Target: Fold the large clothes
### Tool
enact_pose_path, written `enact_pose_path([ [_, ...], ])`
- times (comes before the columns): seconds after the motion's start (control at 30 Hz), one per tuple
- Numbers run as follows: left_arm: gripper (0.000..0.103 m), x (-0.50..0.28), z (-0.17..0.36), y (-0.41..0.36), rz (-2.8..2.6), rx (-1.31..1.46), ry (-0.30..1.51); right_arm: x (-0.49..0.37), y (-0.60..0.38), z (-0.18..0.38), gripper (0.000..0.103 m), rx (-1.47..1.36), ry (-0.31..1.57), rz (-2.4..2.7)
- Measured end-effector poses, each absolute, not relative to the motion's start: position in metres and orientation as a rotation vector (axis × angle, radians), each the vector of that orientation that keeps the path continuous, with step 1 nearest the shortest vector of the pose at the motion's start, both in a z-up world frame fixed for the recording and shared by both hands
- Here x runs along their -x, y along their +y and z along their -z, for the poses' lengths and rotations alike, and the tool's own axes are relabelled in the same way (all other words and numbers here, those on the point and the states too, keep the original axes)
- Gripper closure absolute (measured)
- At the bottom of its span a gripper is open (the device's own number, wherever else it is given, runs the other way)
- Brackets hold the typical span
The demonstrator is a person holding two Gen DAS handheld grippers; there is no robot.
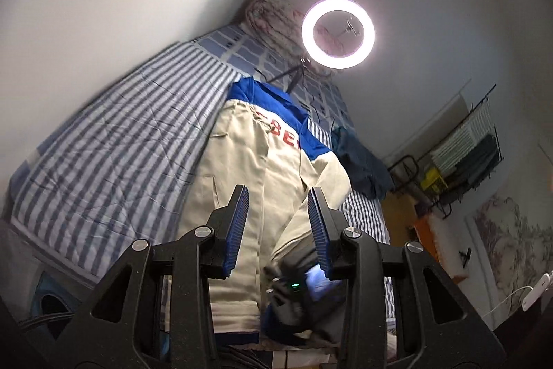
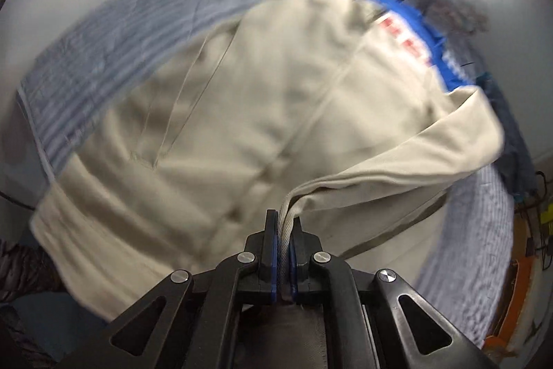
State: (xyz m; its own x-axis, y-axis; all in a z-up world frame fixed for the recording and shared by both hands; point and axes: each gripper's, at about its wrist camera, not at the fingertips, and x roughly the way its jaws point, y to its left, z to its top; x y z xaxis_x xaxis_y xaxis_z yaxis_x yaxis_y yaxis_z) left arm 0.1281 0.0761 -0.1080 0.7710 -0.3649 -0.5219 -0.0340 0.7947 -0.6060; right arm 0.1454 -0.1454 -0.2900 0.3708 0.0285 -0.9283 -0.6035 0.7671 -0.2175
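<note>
Right hand-held gripper (image 2: 284, 223) pinches jacket (image 2: 242, 113) sleeve; left hand-held gripper (image 1: 278, 196) empty.

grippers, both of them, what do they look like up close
The left gripper and right gripper match: black angular linkage arms with triangular cut-outs, round silver pivot screws, and black fingers faced with ribbed blue pads. Dark cables run below the left one.

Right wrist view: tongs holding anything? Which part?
Yes. The right tongs are shut on the beige jacket's sleeve, at its ribbed cuff.
</note>
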Motion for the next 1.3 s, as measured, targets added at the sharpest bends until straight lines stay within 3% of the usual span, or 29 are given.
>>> enact_pose_path([
  [0.13,0.068,-0.125,0.110,0.077,0.184,0.631,0.684,-0.141,-0.151,0.302,0.093,0.590,1.129,-0.463],
  [0.2,0.068,-0.125,0.112,0.074,0.177,0.609,0.703,-0.140,-0.163,0.292,0.073,0.491,1.150,-0.530],
  [0.5,0.068,-0.139,0.141,0.033,0.177,0.479,0.845,-0.140,-0.254,0.222,0.056,0.125,1.046,-0.638],
  [0.6,0.068,-0.145,0.146,0.021,0.192,0.460,0.867,-0.165,-0.295,0.214,0.044,0.011,1.012,-0.561],
  [0.93,0.068,-0.167,0.168,-0.004,0.218,0.443,0.945,-0.308,-0.403,0.254,0.032,-0.496,0.977,-0.395],
  [1.17,0.068,-0.177,0.177,-0.007,0.215,0.460,0.978,-0.373,-0.426,0.306,0.034,-0.791,0.956,-0.343],
  [1.23,0.068,-0.180,0.178,-0.007,0.217,0.474,0.982,-0.384,-0.424,0.311,0.046,-0.831,0.954,-0.356],
  [1.3,0.068,-0.179,0.177,-0.007,0.225,0.482,0.979,-0.395,-0.414,0.312,0.086,-0.811,0.976,-0.392],
])
